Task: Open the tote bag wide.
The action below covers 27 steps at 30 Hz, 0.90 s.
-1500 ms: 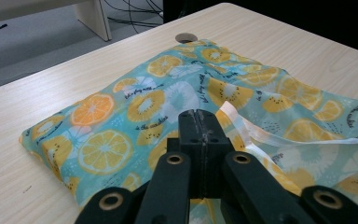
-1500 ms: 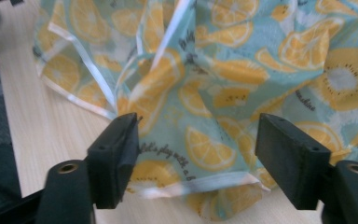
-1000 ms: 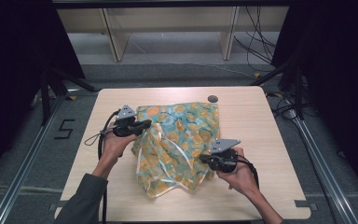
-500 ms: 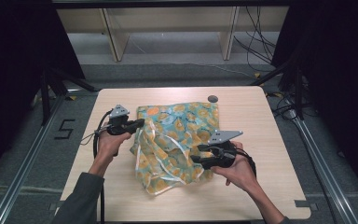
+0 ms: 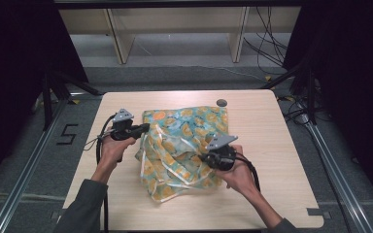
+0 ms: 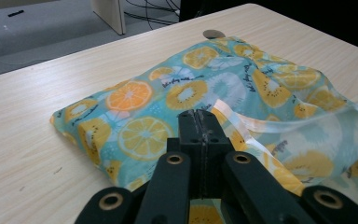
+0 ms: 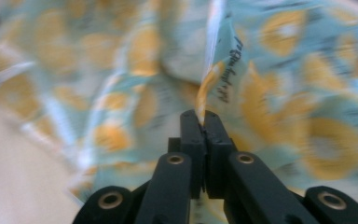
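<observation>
Right gripper (image 5: 207, 158), nearest the person, has just snapped shut after a brief opening; in the right gripper view its jaws pinch a thin fold of the fruit-print cloth (image 7: 279, 107), edge standing up between them. Left gripper (image 5: 144, 128) at the cloth's left side, jaws pressed together on a pale hem strip, seen in the left gripper view (image 6: 200, 119).

Cloth (image 5: 184, 145) lies mid-table (image 5: 281, 145), rumpled and partly folded over itself. Judged light, limp, thin, not fragile; it will sag and drag rather than hold shape. Best taken at hems or corners, where the doubled edge gives bite; a mid-panel pinch likely bunches.

Left gripper view gives sharp print detail and a neat far corner (image 6: 58, 116) flat on the wood. Right gripper view is blurred. High view adds the overall layout and a dark round disc (image 5: 221, 103) just beyond the cloth's far edge.
</observation>
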Available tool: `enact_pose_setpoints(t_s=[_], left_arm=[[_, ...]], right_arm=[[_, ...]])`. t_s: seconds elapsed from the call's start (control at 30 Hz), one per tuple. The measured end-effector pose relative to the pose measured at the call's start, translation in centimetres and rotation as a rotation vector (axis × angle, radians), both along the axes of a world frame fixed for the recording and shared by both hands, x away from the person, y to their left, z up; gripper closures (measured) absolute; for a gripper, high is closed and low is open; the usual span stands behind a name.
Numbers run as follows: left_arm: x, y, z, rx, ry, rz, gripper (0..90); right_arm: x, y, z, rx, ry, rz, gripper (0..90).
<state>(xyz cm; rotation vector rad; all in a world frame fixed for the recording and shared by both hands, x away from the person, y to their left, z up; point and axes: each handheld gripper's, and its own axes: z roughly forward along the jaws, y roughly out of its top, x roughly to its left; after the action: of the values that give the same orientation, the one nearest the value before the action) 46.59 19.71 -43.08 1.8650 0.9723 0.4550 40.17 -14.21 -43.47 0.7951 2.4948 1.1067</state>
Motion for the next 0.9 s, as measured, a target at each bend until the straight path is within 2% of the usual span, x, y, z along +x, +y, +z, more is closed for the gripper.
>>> enact_pose_setpoints(t_s=[0.03, 0.07, 0.1, 0.13, 0.2, 0.27, 0.3, 0.33, 0.4, 0.43, 0.47, 0.5, 0.53, 0.57, 0.6, 0.63, 0.7, 0.73, 0.77, 0.83, 0.87, 0.9], left_arm=[[0.0, 0.0, 0.0, 0.000, 0.000, 0.000, 89.5], [0.1, 0.2, -0.1, 0.004, 0.002, 0.011, 89.5], [0.2, 0.3, -0.3, 0.008, 0.002, 0.014, 89.5], [0.4, 0.3, -0.4, 0.014, 0.002, 0.017, 89.4], [0.8, 0.2, -1.1, 0.020, 0.013, 0.022, 89.4], [1.1, -0.1, -1.9, 0.027, 0.027, 0.017, 89.4], [1.3, -0.1, -2.2, 0.045, 0.032, 0.020, 89.4], [1.5, 0.0, -2.6, 0.057, 0.040, 0.010, 89.3], [1.7, -0.1, -3.5, 0.043, 0.060, 0.008, 89.2], [1.7, -0.1, -3.5, 0.043, 0.060, 0.008, 88.9], [1.9, 0.1, -4.1, 0.079, 0.084, -0.019, 87.5], [1.9, 0.1, -4.3, 0.073, 0.096, -0.017, 85.4], [1.7, 0.1, -4.2, 0.064, 0.105, -0.007, 80.8], [1.7, 0.1, -4.2, 0.064, 0.105, -0.007, 75.3], [1.3, 0.3, -3.2, 0.069, 0.097, -0.010, 69.4], [0.9, 0.5, -2.3, 0.087, 0.086, -0.019, 64.2], [-0.4, 0.5, -0.1, 0.156, 0.040, -0.033, 56.4], [-1.3, 0.4, 1.1, 0.185, 0.007, -0.042, 53.7], [-2.3, 0.2, 2.2, 0.196, -0.024, -0.063, 52.9], [-4.3, -0.5, 4.2, 0.193, -0.057, -0.121, 51.8], [-5.2, -1.2, 4.8, 0.209, -0.077, -0.150, 52.3], [-5.2, -1.2, 4.8, 0.209, -0.077, -0.150, 52.3]], right_arm=[[0.0, 0.0, 0.0, 0.000, 0.000, 0.000, 90.0], [2.2, -0.7, 0.8, 0.026, -0.024, -0.041, 90.0], [2.9, -0.7, 0.9, 0.036, -0.046, -0.062, 90.0], [4.0, -0.8, 1.2, 0.024, -0.059, -0.072, 90.0], [6.1, -0.6, 1.6, 0.035, -0.055, -0.120, 90.0], [8.1, -0.4, 1.7, 0.011, -0.030, -0.149, 90.0], [9.1, -0.3, 1.6, 0.004, -0.026, -0.166, 90.0], [10.0, -0.2, 1.4, 0.014, -0.018, -0.191, 90.0], [11.4, -0.1, 0.6, -0.002, 0.019, -0.209, 90.0], [11.9, 0.1, 0.0, -0.007, 0.018, -0.221, 90.0], [12.3, 0.3, -0.5, -0.011, 0.028, -0.229, 90.0], [12.7, 0.2, -0.8, -0.030, 0.045, -0.221, 90.0], [12.8, 0.4, -1.2, -0.014, 0.062, -0.239, 90.0], [12.9, 0.4, -1.4, -0.018, 0.082, -0.245, 90.0], [12.9, 0.3, -1.4, -0.027, 0.098, -0.246, 90.0], [13.2, 0.3, -1.6, -0.026, 0.072, -0.240, 90.0], [13.0, 0.3, -1.3, -0.014, 0.112, -0.263, 90.0], [13.1, 0.3, -1.5, 0.003, 0.100, -0.268, 90.0], [13.1, 0.2, -1.4, -0.012, 0.107, -0.262, 90.0], [13.2, 0.3, -1.4, -0.022, 0.107, -0.267, 90.0], [13.1, 0.3, -1.3, -0.026, 0.123, -0.273, 90.0], [13.2, 0.3, -1.5, -0.016, 0.108, -0.271, 90.0]])
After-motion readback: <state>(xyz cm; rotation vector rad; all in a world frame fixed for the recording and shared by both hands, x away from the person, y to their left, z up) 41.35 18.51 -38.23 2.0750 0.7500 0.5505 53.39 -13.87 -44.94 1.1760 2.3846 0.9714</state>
